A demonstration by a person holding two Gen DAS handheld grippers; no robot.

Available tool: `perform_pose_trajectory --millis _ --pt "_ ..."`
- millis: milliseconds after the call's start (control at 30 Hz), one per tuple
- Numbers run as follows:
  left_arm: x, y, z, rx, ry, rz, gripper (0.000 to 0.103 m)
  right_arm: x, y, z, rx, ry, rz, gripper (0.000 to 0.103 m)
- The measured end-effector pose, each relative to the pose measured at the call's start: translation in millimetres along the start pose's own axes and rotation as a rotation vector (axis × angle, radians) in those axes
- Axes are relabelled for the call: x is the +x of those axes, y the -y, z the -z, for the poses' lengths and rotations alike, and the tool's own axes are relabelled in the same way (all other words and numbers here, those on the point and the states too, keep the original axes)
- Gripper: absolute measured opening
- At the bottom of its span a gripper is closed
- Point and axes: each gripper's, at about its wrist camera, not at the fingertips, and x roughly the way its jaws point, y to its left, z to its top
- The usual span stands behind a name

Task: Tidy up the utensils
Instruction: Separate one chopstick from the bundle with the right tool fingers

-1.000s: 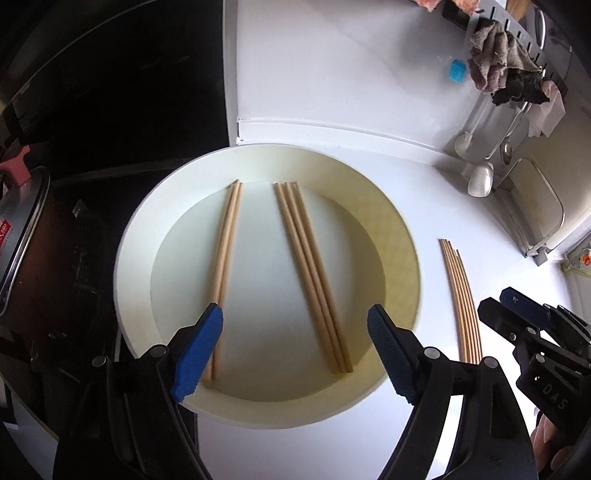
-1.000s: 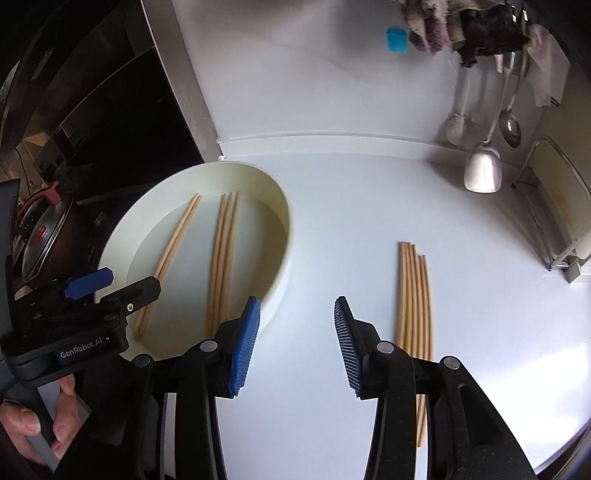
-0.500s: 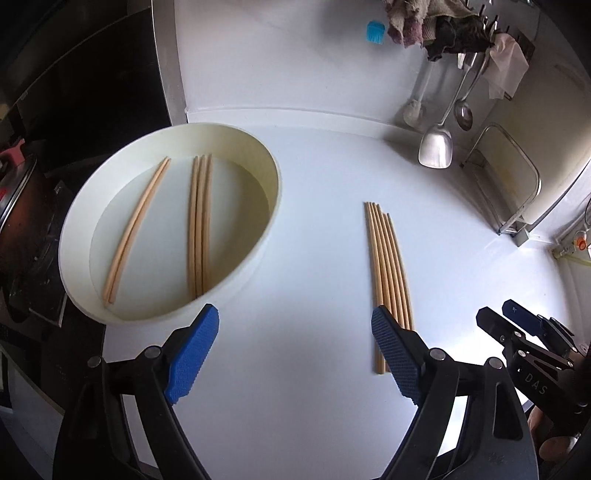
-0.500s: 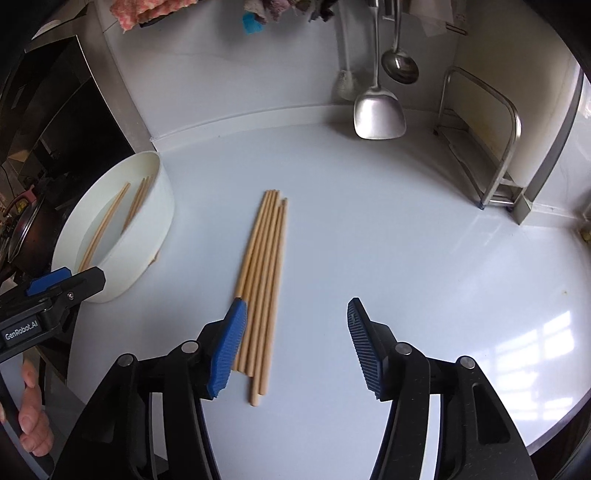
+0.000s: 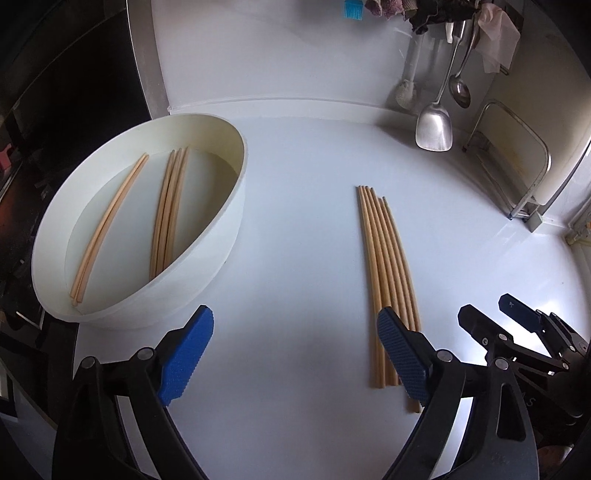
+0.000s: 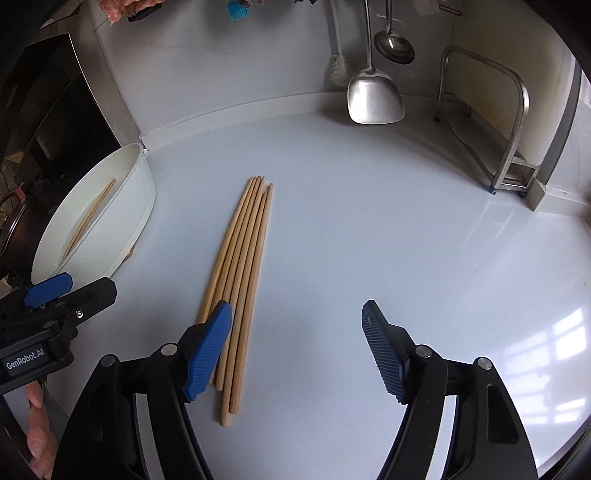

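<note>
Several wooden chopsticks [image 5: 386, 266] lie side by side on the white counter; they also show in the right wrist view [image 6: 242, 266]. A round white basin [image 5: 221, 236] at the left holds more chopsticks [image 5: 168, 214], a pair and a bundle; the basin also shows in the right wrist view [image 6: 142, 206]. My left gripper [image 5: 295, 354] is open and empty, above the counter between basin and loose chopsticks. My right gripper [image 6: 295, 349] is open and empty, its left finger over the near ends of the loose chopsticks.
A metal spatula [image 6: 373, 92] and a ladle [image 6: 393, 46] hang on the back wall. A metal rack [image 6: 506, 147] stands at the right. A dark stove area [image 5: 55, 110] lies left of the basin. Cloths [image 5: 436, 11] hang above.
Both grippers have swung right, away from above the basin, and now face the loose chopsticks on the counter. Both stay open and empty.
</note>
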Motion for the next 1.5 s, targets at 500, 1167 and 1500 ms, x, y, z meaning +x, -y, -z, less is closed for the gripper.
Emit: perform_pose_trajectory --millis 500,1167,1500 --pt "22 -7 -5 0.048 0.045 -0.012 0.092 43 -10 -4 -0.004 0.002 0.074 0.070" --pt "32 -2 -6 0.037 0.018 0.011 0.092 52 -22 2 -0.077 0.005 0.135 0.070" --pt "35 -2 -8 0.041 0.010 0.017 0.092 56 -18 5 -0.086 0.008 0.151 0.065"
